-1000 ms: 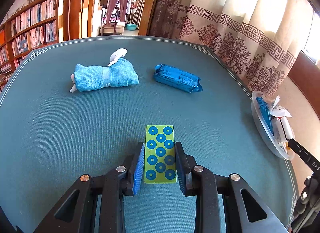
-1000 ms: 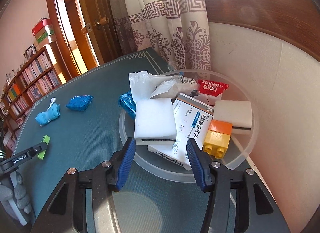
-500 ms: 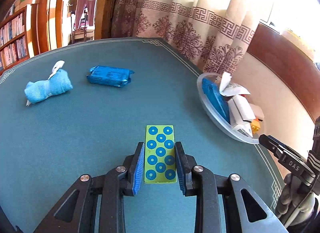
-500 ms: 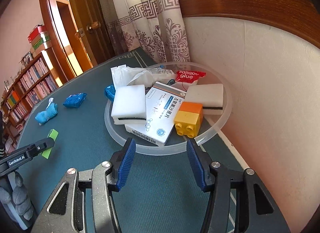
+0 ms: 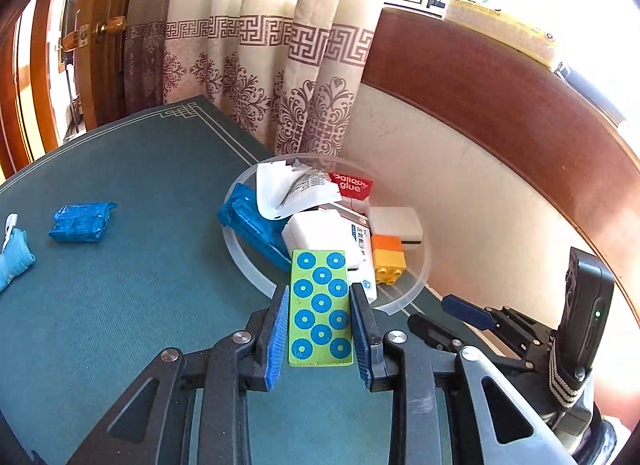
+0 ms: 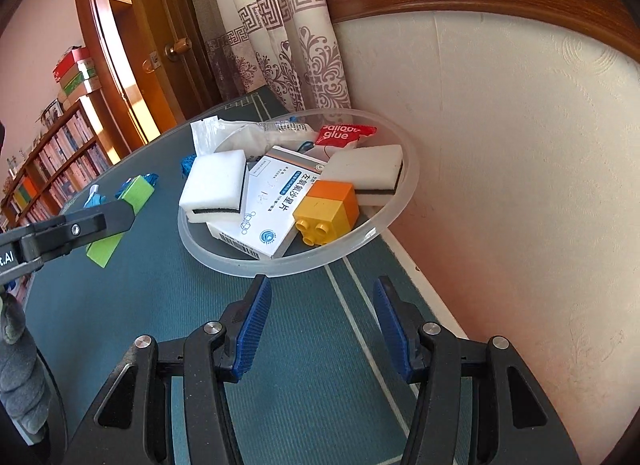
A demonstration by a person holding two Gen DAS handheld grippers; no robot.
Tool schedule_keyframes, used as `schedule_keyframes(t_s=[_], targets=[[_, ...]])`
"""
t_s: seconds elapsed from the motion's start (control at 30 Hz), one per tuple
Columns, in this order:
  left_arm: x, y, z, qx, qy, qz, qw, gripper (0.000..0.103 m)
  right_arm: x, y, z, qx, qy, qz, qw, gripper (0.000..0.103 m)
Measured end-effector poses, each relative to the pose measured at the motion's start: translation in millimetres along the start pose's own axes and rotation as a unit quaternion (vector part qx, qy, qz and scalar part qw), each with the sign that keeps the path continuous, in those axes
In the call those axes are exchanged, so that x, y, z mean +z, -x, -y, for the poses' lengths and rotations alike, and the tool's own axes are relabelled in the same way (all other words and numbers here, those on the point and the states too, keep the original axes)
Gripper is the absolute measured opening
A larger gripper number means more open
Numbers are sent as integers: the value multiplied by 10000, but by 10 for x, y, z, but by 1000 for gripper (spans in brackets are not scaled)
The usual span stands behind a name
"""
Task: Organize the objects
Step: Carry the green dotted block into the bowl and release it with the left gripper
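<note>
My left gripper (image 5: 320, 297) is shut on a green block with blue dots (image 5: 320, 305), held above the table just short of the clear round tray (image 5: 240, 261). The block also shows in the right wrist view (image 6: 132, 201). The tray (image 6: 288, 265) holds white sponges (image 6: 214, 181), a medicine box (image 6: 276, 201), an orange-yellow brick (image 6: 326, 211), a red glue packet (image 6: 342, 133) and a blue packet (image 5: 252, 225). My right gripper (image 6: 322, 297) is open and empty, just in front of the tray's near rim.
A blue packet (image 5: 82, 221) and a rolled blue cloth (image 5: 14, 253) lie on the green table at the left. The wall and curtain stand close behind the tray. A bookshelf (image 6: 52, 169) and a door are at the far side.
My left gripper has swung right with the green block, bringing the tray ahead of it. My right gripper has drawn back from the tray and stays open.
</note>
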State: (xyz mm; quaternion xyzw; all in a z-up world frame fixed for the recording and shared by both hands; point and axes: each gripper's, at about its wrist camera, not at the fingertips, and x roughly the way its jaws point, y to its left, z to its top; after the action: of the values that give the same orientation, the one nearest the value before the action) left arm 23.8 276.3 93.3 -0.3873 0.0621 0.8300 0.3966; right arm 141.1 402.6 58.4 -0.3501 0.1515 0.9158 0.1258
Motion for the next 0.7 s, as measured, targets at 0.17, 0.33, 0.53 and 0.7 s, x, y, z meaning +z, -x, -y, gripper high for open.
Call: schedule_keyframes(t_s=[0.17,0.33,0.53,0.7], targets=[[166,-155,296,-60,-307,-37,9995,31,-26,15,28,88,304,-68,9995,55],[300,-368,541,-56,-594,-63,9982,31,-28,29,108,239,305,-48,9992,55],[348,-647,655,75,-756,-227,9968,31,-50,0,253,341,68,-42,9994,55],[380,-800,612,158,-657,-353,9971,36,-74,-82,401,341,-222,-106,9991,55]])
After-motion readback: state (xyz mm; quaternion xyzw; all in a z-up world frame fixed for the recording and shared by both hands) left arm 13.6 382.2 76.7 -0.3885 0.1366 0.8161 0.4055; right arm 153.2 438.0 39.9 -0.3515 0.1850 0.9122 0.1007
